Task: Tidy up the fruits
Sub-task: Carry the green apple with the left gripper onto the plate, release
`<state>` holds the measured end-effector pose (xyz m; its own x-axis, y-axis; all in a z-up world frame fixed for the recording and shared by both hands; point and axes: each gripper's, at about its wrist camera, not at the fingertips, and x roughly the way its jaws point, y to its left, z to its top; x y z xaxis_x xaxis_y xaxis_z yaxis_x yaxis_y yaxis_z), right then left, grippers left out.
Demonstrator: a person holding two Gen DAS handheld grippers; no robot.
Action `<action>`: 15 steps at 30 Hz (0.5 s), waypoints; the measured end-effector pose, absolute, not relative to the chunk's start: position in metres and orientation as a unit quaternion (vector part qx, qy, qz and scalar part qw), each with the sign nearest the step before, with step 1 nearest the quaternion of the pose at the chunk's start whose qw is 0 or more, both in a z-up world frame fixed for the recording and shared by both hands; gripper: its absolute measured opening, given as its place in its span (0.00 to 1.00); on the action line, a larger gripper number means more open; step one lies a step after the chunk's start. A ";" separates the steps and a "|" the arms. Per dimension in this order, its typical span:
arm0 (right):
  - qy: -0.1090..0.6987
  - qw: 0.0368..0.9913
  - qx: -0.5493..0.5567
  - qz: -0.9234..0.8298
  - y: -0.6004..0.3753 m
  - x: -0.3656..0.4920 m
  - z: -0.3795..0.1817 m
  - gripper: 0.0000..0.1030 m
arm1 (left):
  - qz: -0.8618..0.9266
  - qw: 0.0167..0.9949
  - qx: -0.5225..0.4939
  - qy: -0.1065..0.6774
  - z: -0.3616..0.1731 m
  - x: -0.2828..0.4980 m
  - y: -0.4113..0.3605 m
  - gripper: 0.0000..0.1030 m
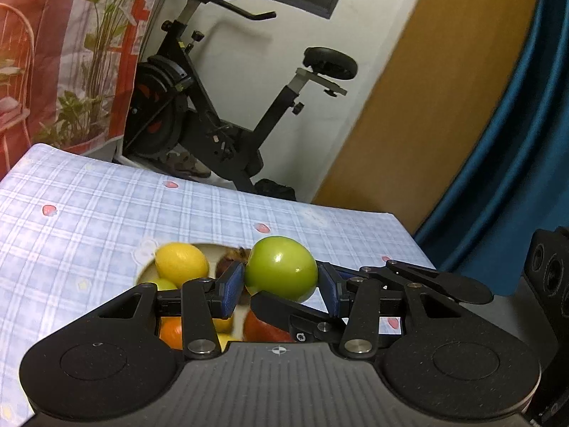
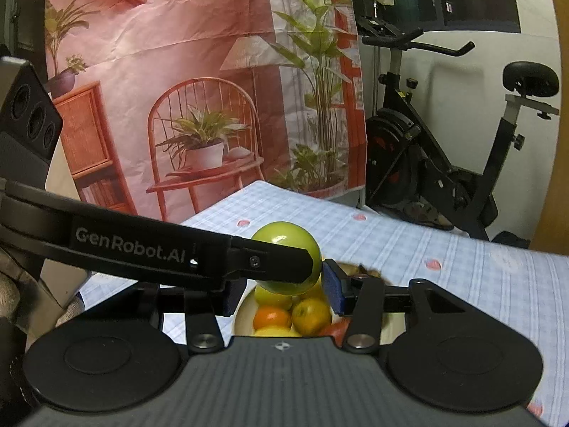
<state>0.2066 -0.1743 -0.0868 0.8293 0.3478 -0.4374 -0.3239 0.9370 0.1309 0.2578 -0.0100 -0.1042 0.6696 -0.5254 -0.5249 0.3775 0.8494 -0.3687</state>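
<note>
- Because both grippers had closed on it from crossing directions, the green apple [image 1: 281, 268] hung in the air just above the bowl [image 2: 243, 315] instead of resting among the other fruit.
- The left gripper [image 1: 281, 281] had its blue pads against the apple's two sides, so its jaws were pinching the fruit at its widest part, probably to stop it rolling.
- The right gripper [image 2: 282, 284] also had the apple between its jaws; its right pad touched the fruit, while its other pad was hidden behind the left gripper's finger, which crossed in front. I judged it to be pinching as well.
- Below, the bowl held a lemon [image 1: 181, 263], an orange [image 2: 272, 316] and other yellow and red fruit piled close, which may explain lifting the apple clear.
- The bowl stood on a worktop [image 1: 106, 206] under a checked blue cloth, with bare cloth on every side for sorting.
- Beyond the worktop stood an exercise bike [image 1: 213, 106] and a printed backdrop [image 2: 177, 71].
</note>
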 end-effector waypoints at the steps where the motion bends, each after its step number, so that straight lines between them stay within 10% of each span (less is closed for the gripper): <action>1: 0.235 0.956 0.023 0.176 -0.174 0.213 -0.088 0.47 | -0.248 0.905 -0.118 0.325 -0.106 0.264 -0.008 0.47; 15: 0.303 0.933 0.024 0.192 -0.159 0.276 -0.140 0.47 | -0.217 0.885 -0.126 0.392 -0.157 0.312 0.016 0.48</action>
